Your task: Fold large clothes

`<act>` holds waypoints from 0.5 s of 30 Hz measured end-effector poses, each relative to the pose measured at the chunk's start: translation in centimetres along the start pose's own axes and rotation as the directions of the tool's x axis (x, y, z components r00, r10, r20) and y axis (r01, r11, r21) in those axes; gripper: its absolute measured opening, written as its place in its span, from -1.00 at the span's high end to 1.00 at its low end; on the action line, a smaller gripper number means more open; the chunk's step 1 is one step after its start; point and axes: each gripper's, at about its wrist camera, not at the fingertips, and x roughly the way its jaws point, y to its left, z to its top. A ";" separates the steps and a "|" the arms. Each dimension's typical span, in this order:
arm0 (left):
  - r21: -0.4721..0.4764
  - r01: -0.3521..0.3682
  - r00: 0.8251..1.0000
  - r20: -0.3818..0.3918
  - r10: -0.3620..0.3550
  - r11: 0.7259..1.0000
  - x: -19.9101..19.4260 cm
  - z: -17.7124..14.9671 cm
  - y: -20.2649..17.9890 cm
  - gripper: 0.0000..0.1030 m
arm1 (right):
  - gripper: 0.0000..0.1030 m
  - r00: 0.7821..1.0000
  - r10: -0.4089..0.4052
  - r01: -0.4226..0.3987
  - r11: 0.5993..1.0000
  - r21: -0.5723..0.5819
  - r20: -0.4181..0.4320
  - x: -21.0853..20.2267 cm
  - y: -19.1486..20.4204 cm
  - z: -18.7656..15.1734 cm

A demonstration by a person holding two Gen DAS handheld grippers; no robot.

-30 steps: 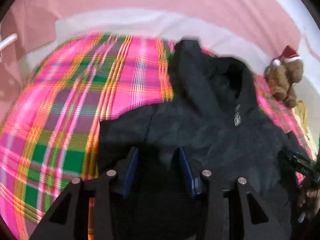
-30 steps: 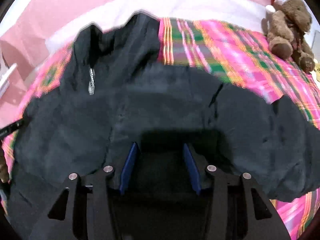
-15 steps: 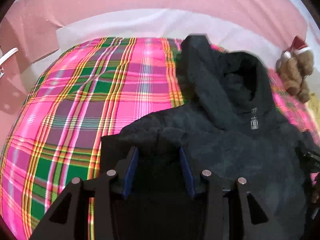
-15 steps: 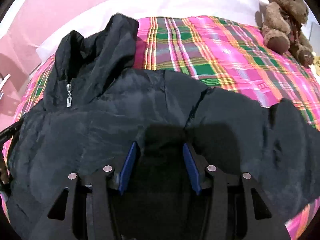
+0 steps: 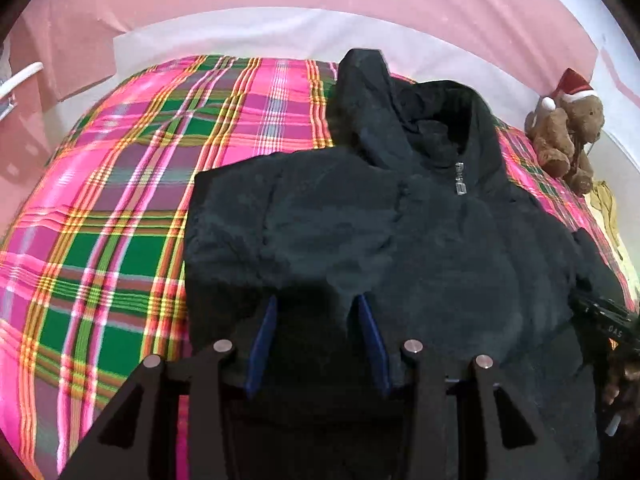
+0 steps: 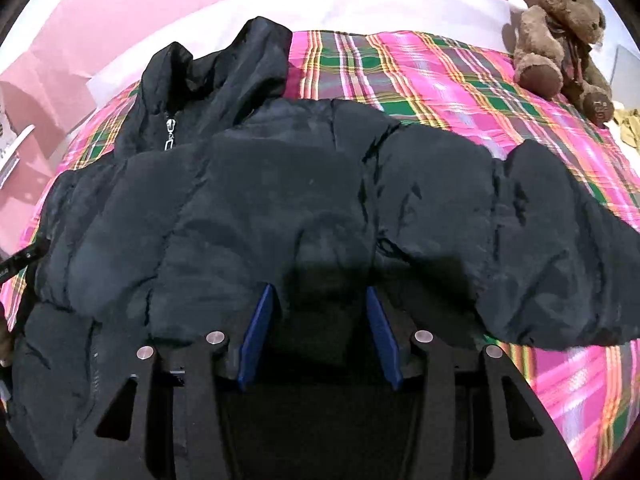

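A large black padded jacket with a hood and a silver zipper pull lies front up on a pink plaid bedspread. It also fills the right wrist view, with one sleeve stretched out to the right. My left gripper is open, its blue pads just above the jacket's left side. My right gripper is open over the jacket's right chest, near the sleeve seam. Neither holds fabric.
A brown teddy bear in a red Santa hat sits at the bed's far right corner, also in the right wrist view. A white sheet edge and pink wall lie beyond the bedspread. A yellow cloth lies beside the bear.
Both grippers have pulled back and risen a little above the jacket, staying open. The jacket now lies still and flatter, with more of the bedspread in view.
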 end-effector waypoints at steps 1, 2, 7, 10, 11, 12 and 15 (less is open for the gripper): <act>0.010 -0.001 1.000 0.009 0.001 1.000 -0.9 -0.3 -0.4 0.15 | 0.06 1.000 0.001 -0.001 1.000 0.005 0.006 -0.8 0.0 -0.3; 0.018 -0.001 1.000 0.017 0.001 1.000 -2.0 -0.8 -0.8 0.15 | 0.06 1.000 0.004 -0.004 1.000 0.009 0.020 -1.7 0.1 -0.6; 0.041 0.024 0.998 0.057 -0.027 0.999 -7.3 -3.5 -2.9 0.14 | 0.03 0.995 0.015 -0.019 0.999 0.037 0.102 -7.9 0.2 -3.6; 0.042 0.047 0.996 0.068 -0.050 0.998 -10.0 -5.5 -4.2 0.14 | 0.03 0.991 0.016 -0.024 0.998 0.054 0.133 -11.5 0.1 -6.3; 0.041 0.056 0.996 0.072 -0.059 0.998 -10.9 -6.3 -4.7 0.14 | 0.03 0.990 0.015 -0.023 0.998 0.058 0.138 -12.2 0.0 -7.0; 0.039 0.068 0.995 0.074 -0.070 0.997 -11.5 -6.8 -4.9 0.13 | 0.02 0.990 0.011 -0.020 0.998 0.065 0.143 -13.2 0.0 -8.0; 0.020 0.085 0.993 0.077 -0.086 0.996 -13.1 -8.6 -5.7 0.13 | -0.15 0.989 0.008 -0.021 0.996 0.091 0.148 -15.3 -0.3 -10.4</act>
